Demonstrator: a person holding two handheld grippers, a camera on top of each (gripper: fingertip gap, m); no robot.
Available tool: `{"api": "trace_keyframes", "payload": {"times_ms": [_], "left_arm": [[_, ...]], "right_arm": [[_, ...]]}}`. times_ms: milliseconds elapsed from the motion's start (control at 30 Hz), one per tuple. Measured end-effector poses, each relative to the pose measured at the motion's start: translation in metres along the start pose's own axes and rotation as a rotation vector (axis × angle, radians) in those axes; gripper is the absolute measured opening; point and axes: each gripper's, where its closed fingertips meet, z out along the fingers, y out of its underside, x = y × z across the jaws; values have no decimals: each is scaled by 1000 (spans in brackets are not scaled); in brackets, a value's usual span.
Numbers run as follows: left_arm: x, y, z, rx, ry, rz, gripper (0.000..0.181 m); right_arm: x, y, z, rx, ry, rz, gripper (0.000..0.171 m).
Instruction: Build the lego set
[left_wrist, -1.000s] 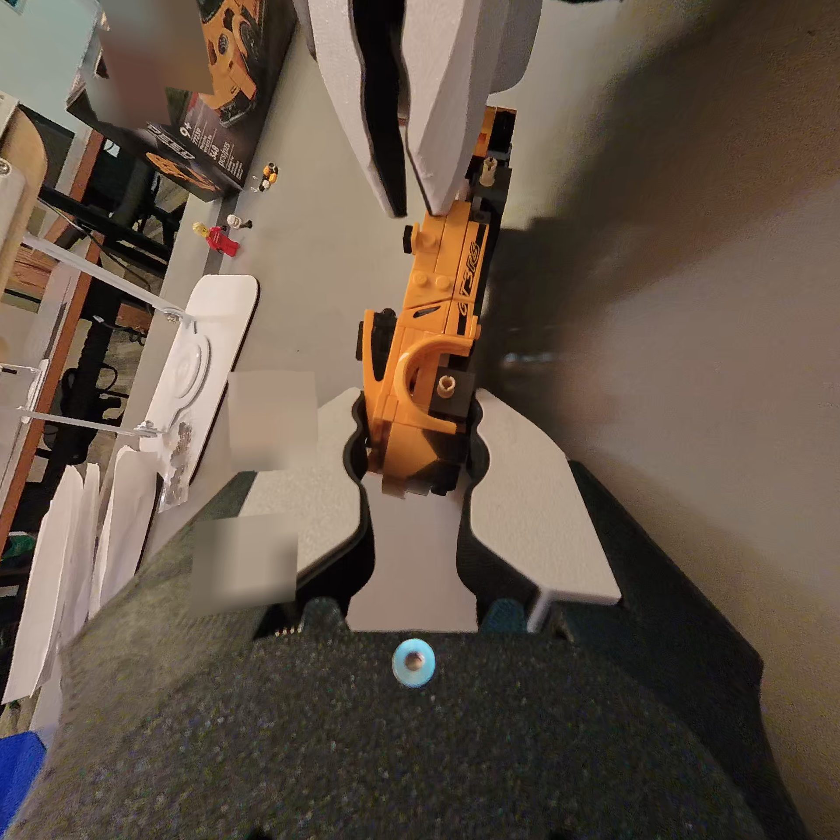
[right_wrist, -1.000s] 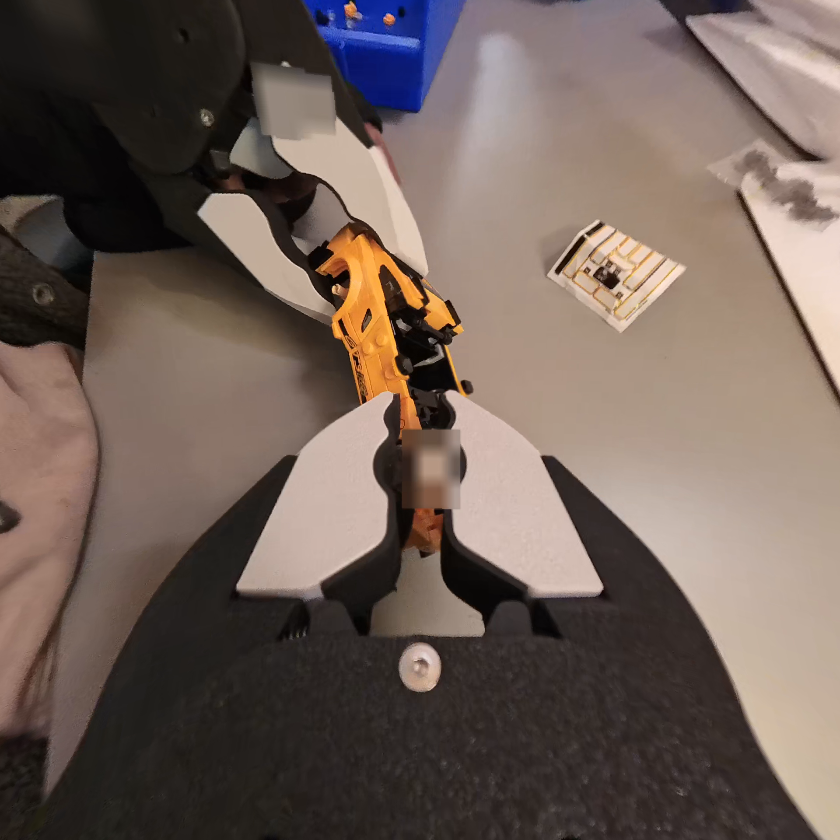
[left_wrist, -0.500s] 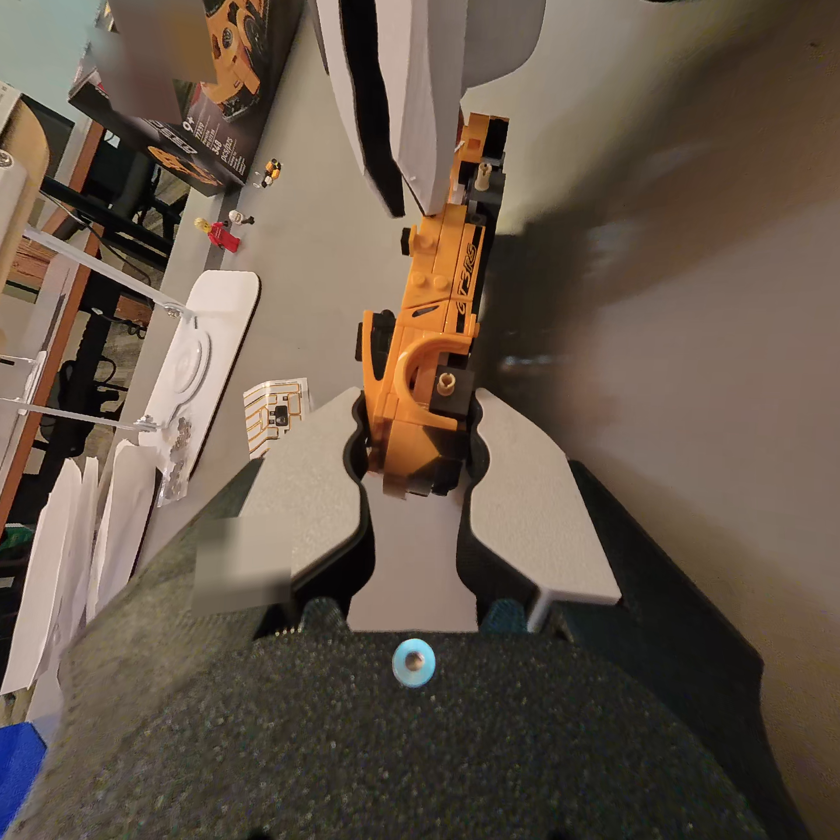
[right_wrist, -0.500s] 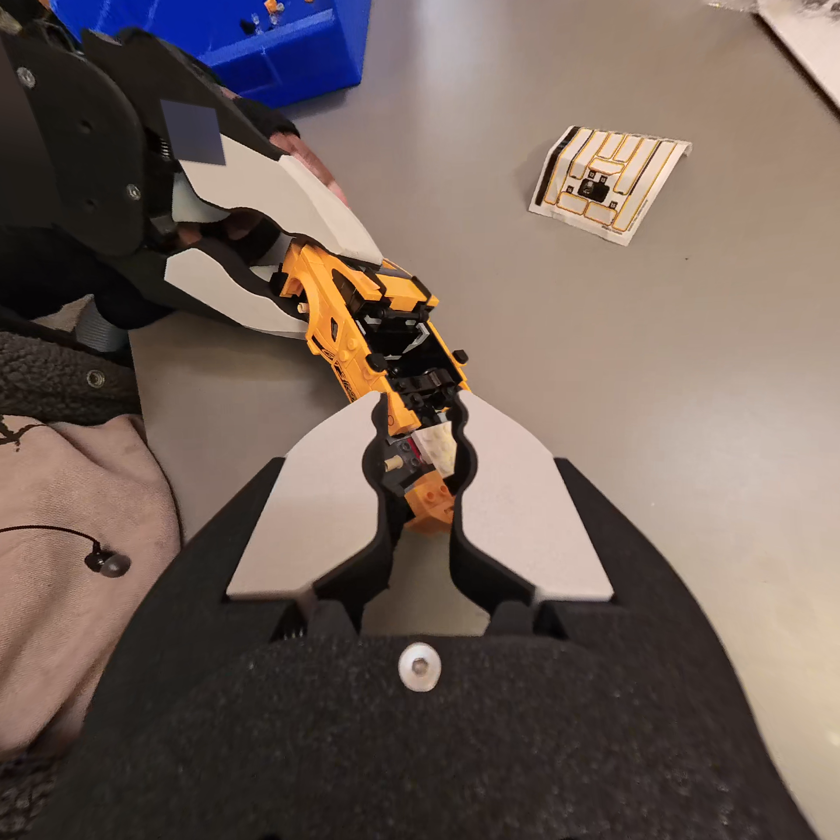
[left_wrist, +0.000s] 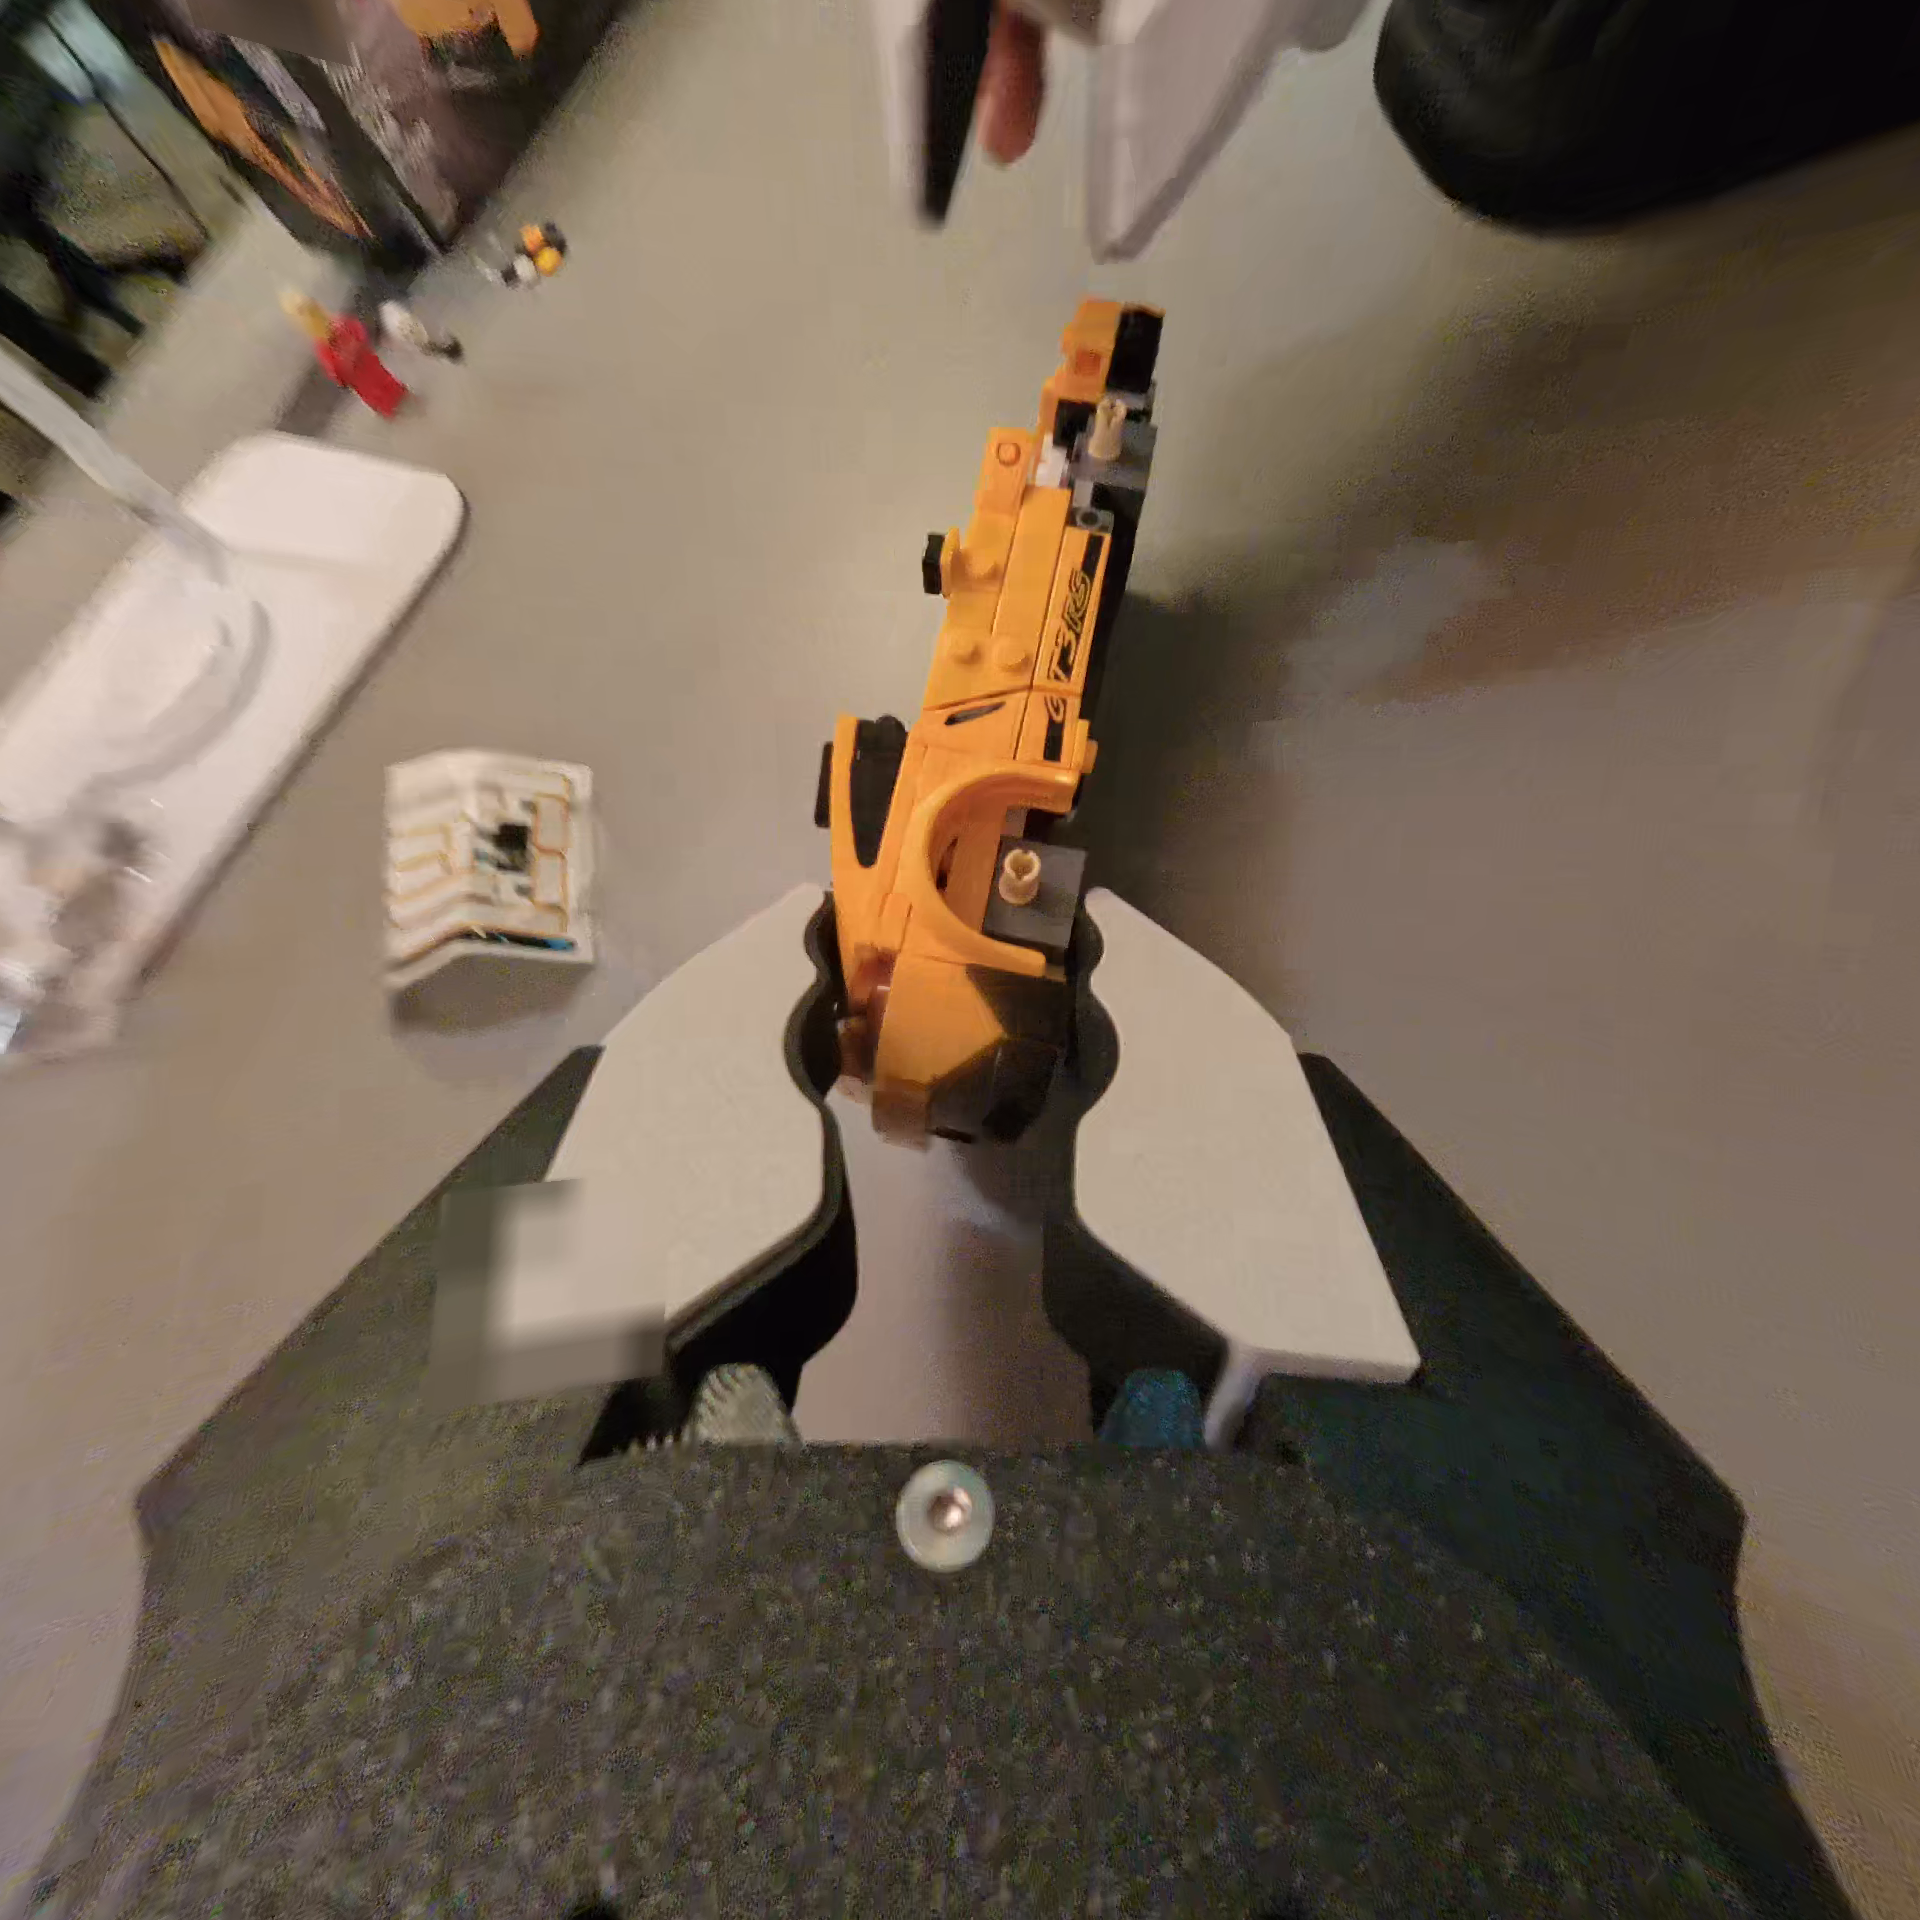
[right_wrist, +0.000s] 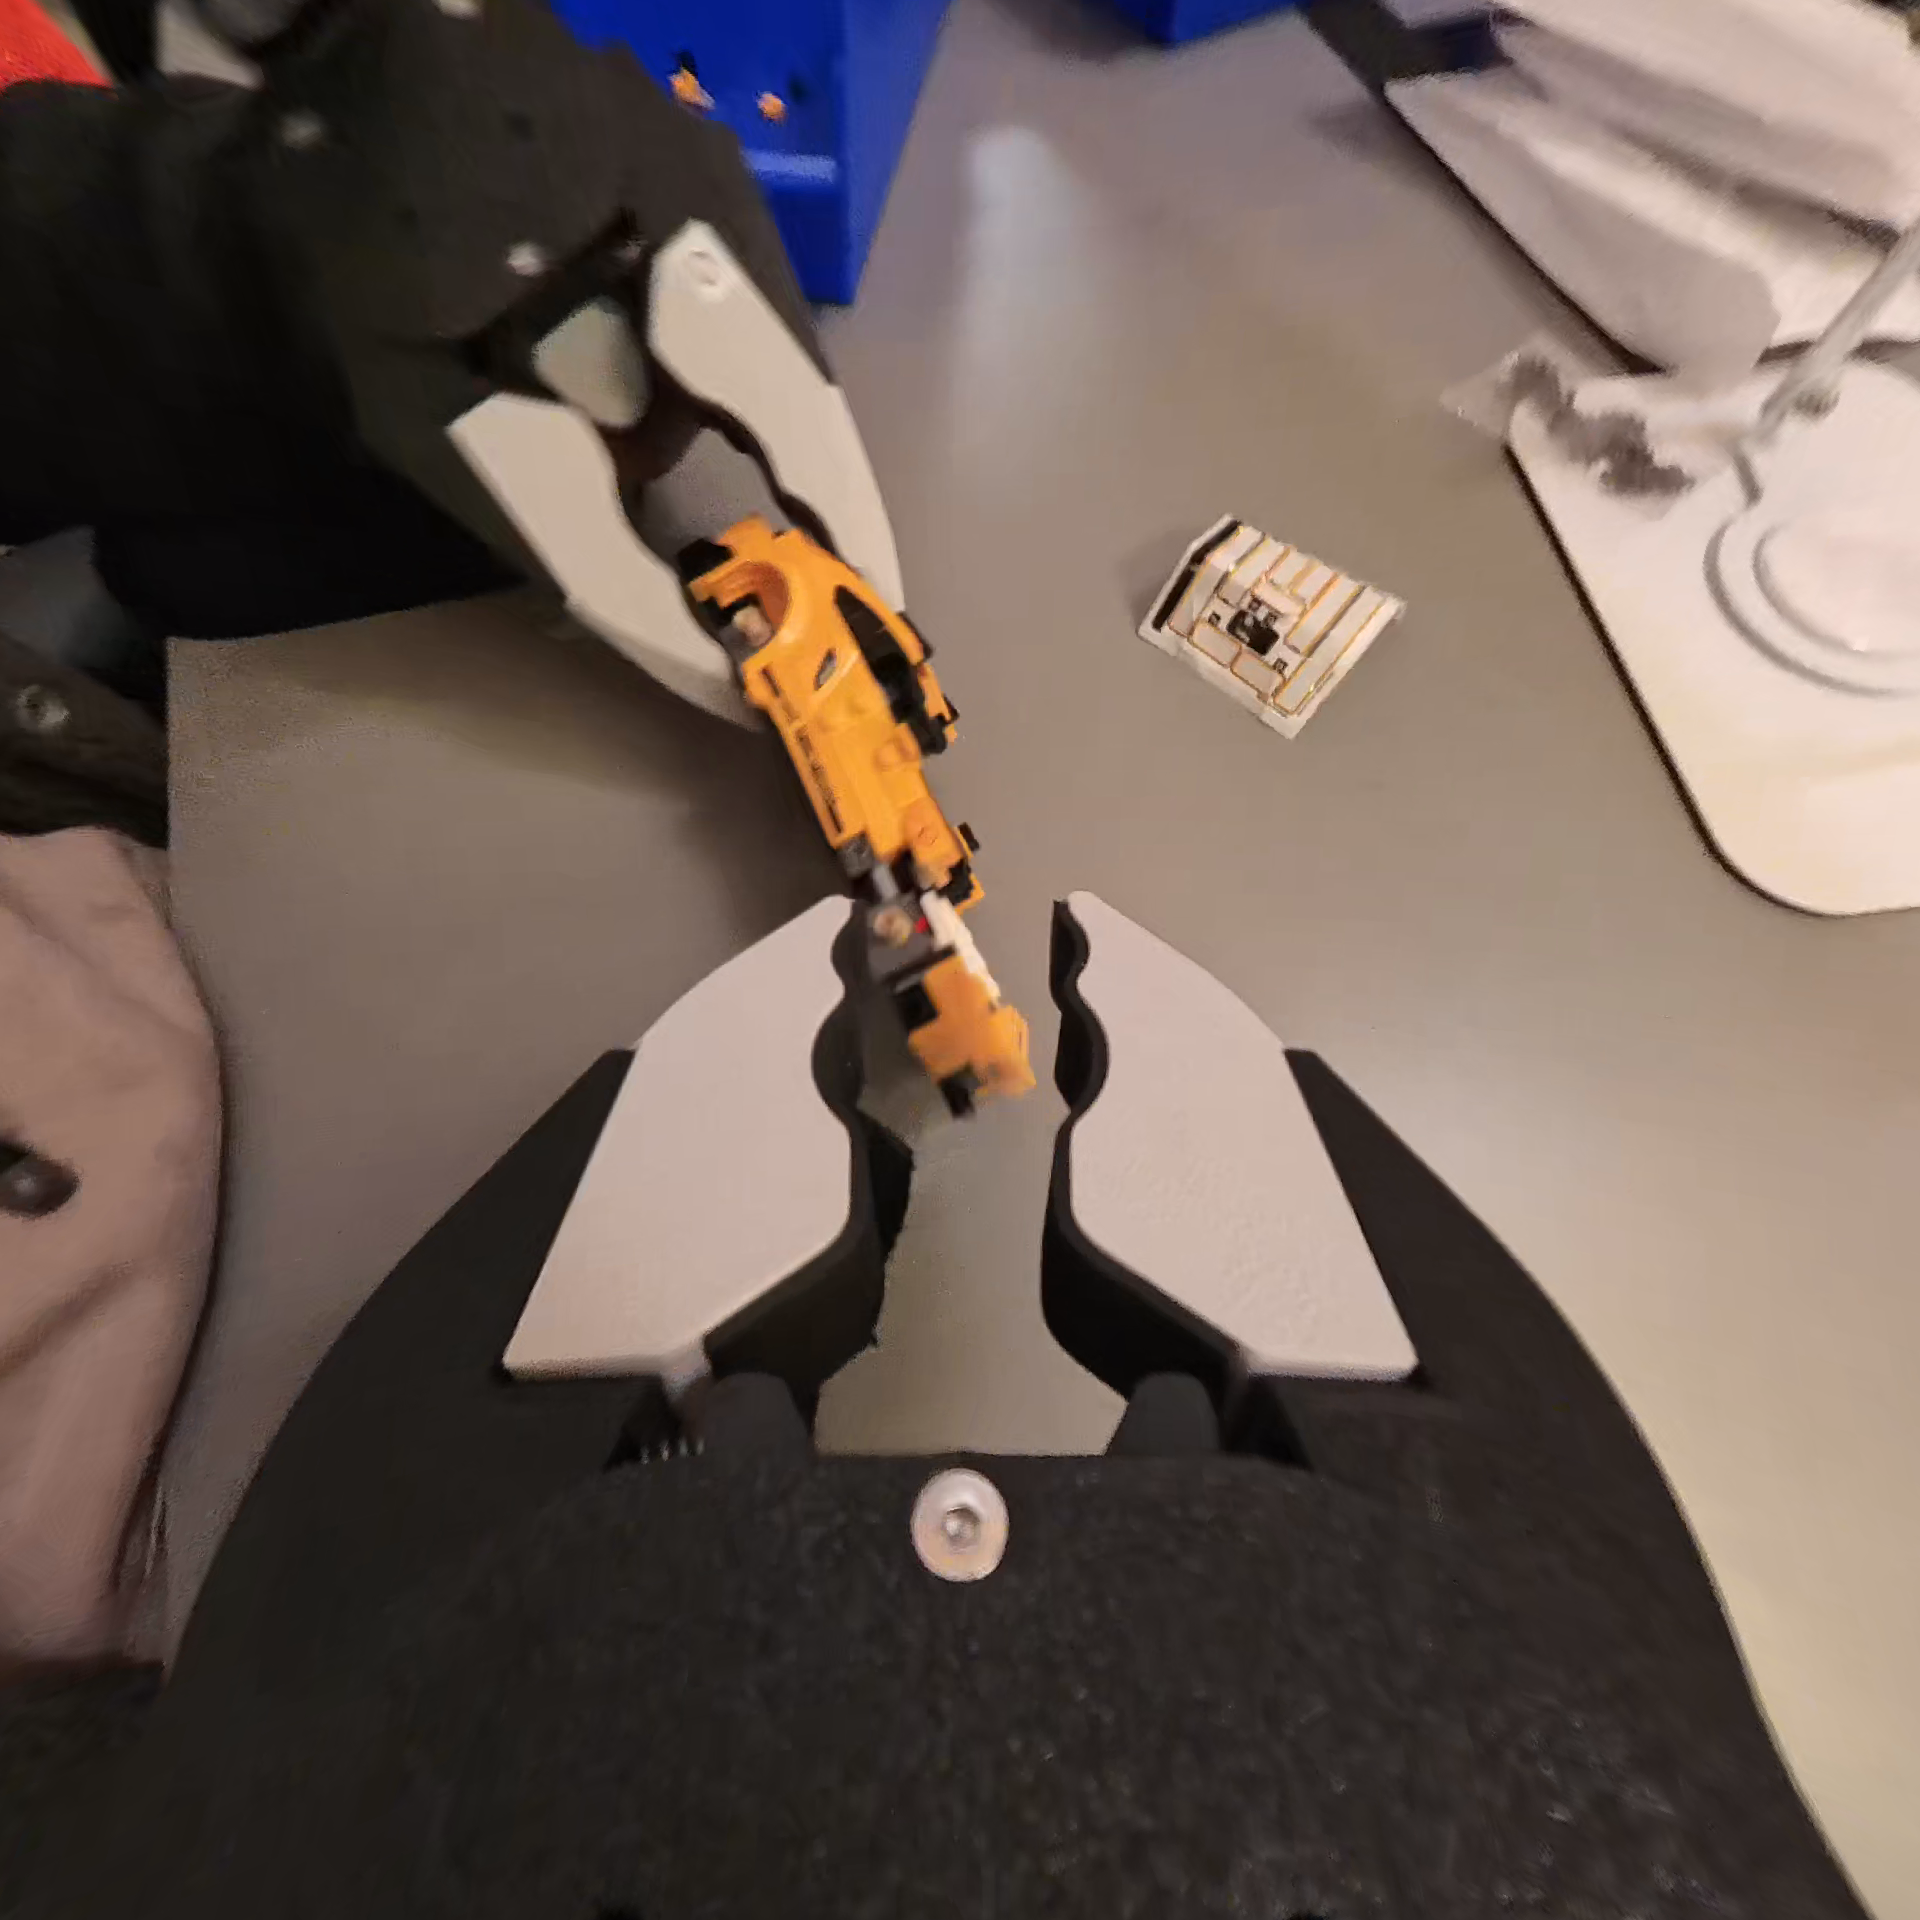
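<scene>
Lego car, orange and black and only partly built, is held off the grey table by one end. The left gripper is clamped on that end, with the wheel arch just beyond its fingertips. At the car's other end, the right gripper has its jaws spread; the model's tip lies between them, close to the left finger, though motion blur makes contact hard to judge. The right finger stands clear of it.

Bare tabletop stretches to the right of the car in both views. A small white sticker sheet with gold lines lies near the car, apart from it. A white stand base sits toward the table's far side, cut off by the frame. A blue bin is beyond the left gripper, partly hidden. A red minifigure and some tiny loose parts are blurred beside a dark box, near the table edge.
</scene>
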Motion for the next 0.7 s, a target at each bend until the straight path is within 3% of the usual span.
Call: {"api": "trace_keyframes", "payload": {"times_ms": [100,200,300,467,700], "left_arm": [[-6,6,-5,52,130,-228,40],[-8,6,-5,85,170,-283,40],[-5,3,-2,99,153,-223,40],[-4,1,1,101,131,-176,41],[-3,-6,-5,157,166,-200,48]], "right_arm": [[6,14,3,-13,28,-97,48],[9,28,23,-14,28,-122,56],[2,37,36,-31,-40,-101,47],[4,42,38,-48,6,-167,31],[4,43,36,-37,6,-178,31]]}}
